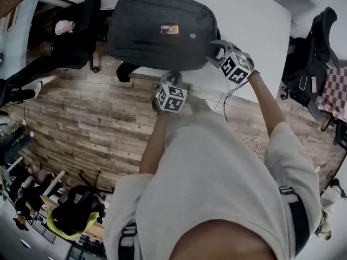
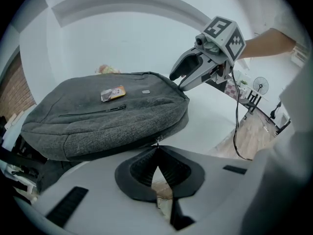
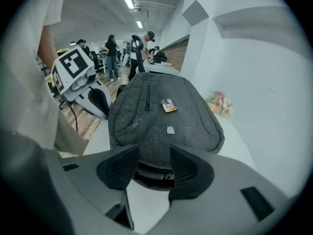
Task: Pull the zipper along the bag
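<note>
A grey bag (image 1: 162,31) (image 2: 107,116) (image 3: 161,116) with a small orange label (image 1: 169,29) lies flat on the white table (image 1: 260,20). My left gripper (image 1: 173,77) (image 2: 157,149) is at the bag's near edge, its jaws shut on the small metal zipper pull (image 2: 157,141). My right gripper (image 1: 214,53) (image 3: 152,159) stands open at the bag's right end, where the dark end of the bag shows between its pads (image 3: 120,168) without them pressing on it. Each gripper shows in the other's view: the right gripper (image 2: 179,81), the left gripper (image 3: 100,102).
Black office chairs stand left (image 1: 76,31) and right (image 1: 314,53) of the table on a wood floor. A cable (image 1: 233,91) hangs off the table's near edge. A small bunch of flowers (image 3: 217,103) lies beyond the bag. People stand far off (image 3: 112,53).
</note>
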`<state>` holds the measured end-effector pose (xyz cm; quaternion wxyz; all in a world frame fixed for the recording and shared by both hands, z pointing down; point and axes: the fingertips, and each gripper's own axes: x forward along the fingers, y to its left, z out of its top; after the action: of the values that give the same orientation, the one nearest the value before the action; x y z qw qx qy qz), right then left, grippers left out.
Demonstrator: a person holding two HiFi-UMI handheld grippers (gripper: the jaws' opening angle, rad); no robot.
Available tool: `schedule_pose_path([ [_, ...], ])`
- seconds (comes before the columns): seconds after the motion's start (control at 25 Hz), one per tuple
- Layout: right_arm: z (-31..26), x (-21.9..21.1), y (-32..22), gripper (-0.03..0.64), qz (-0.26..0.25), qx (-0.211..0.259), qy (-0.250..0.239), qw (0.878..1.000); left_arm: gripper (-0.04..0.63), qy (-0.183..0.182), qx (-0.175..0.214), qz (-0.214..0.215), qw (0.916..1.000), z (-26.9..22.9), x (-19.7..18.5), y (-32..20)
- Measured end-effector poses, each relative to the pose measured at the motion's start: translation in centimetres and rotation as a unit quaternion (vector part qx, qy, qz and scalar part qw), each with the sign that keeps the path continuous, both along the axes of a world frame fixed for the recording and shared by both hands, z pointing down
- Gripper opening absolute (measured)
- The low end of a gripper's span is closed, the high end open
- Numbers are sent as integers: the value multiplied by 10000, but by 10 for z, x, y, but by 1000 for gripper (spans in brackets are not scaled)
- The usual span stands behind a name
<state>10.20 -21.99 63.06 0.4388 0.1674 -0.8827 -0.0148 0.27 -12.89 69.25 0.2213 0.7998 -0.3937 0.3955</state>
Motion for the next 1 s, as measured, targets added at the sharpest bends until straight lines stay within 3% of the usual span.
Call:
schedule_pose_path([
  [0.16,0,11,-1,216,-634,319,677,9952,31,17,8,4,10000,-1,-4,-3],
  [0.24,9,14,0,222,-1276,677,1281,9812,31,33,3,-21,10000,-1,-5,-3],
  [0.32,18,13,3,227,-2012,1070,1797,9570,31,43,-4,-21,10000,-1,-3,-2],
  [0.44,24,9,8,218,-3066,1558,2323,9098,31,36,2,16,10000,-1,-1,-1],
  [0.64,20,9,0,210,-3987,1830,3007,8468,31,33,3,1,10000,-2,-1,-1],
  [0.72,28,17,-7,216,-4165,1833,3250,8291,31,27,-2,-1,10000,-1,-1,-1],
  [0.84,48,28,-20,229,-4133,1614,3451,8271,31,23,-9,8,10000,0,0,-3],
  [1.0,57,28,-23,190,-3764,1461,3389,8498,31,1,-18,51,10000,-1,0,-6],
])
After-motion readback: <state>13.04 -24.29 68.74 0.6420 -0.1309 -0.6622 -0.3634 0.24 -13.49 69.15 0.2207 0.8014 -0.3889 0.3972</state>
